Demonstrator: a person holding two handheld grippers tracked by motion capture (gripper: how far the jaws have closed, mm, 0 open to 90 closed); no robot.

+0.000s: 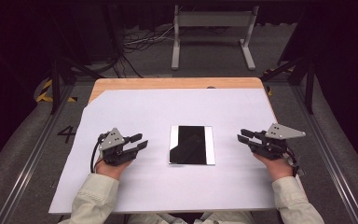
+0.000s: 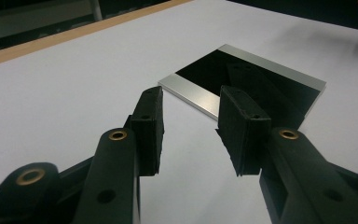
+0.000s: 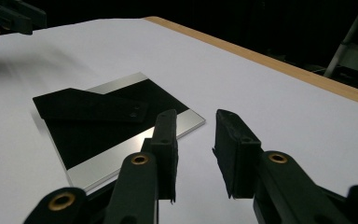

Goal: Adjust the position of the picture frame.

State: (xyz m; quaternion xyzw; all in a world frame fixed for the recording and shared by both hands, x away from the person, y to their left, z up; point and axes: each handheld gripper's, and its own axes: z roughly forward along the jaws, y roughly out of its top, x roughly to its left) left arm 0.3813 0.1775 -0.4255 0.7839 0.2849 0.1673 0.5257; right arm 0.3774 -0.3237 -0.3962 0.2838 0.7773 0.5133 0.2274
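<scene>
White sheet (image 1: 121,107) over wooden table (image 1: 168,83); dim, probably workshop floor.

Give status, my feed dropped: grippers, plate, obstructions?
Left gripper and right gripper open, empty, flanking the flat black plate with silver edge strips. Plate untouched on white sheet. Nothing between.

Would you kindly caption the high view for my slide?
Two open claws, left and right, flank a black plate lying on the white sheet.
</scene>
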